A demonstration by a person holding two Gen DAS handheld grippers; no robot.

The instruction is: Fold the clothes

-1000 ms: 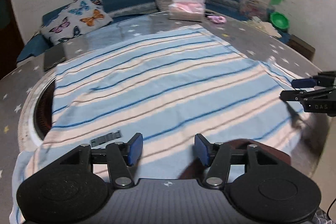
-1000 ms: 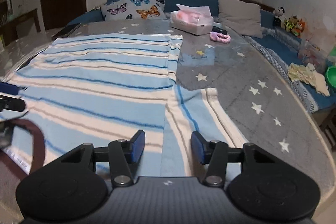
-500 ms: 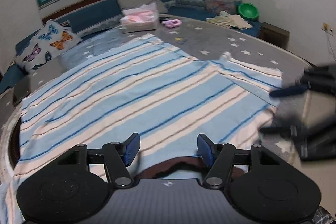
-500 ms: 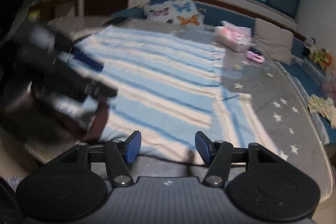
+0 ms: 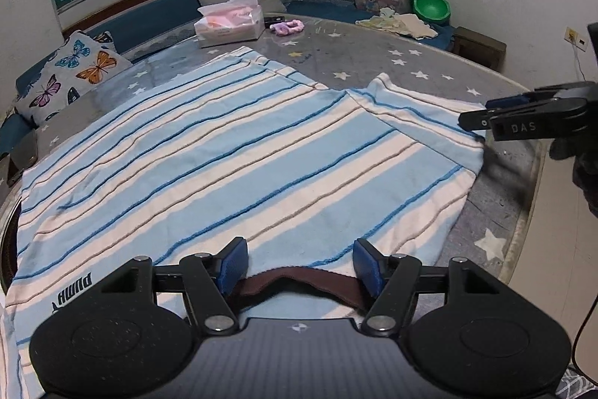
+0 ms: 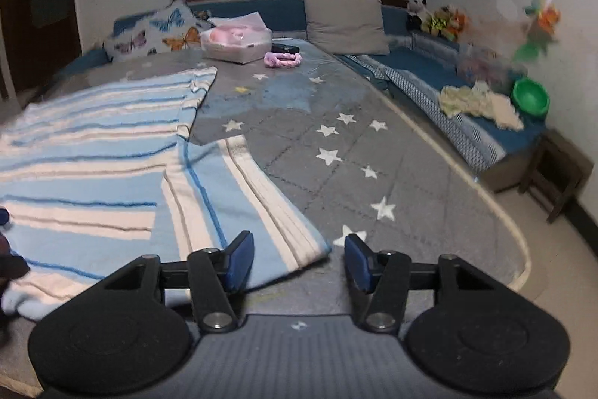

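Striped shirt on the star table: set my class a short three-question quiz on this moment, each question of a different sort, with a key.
1. True or false: the left tool is shut on the striped shirt.
2. Which part of the shirt lies nearest the right tool? A. the collar B. the sleeve C. the logo
3. Fill in: the pink scrunchie lies on the table beside the ____ box.

Key: 1. False: its jaws stand open, with the brown collar showing between them. 2. B, the sleeve. 3. Tissue.
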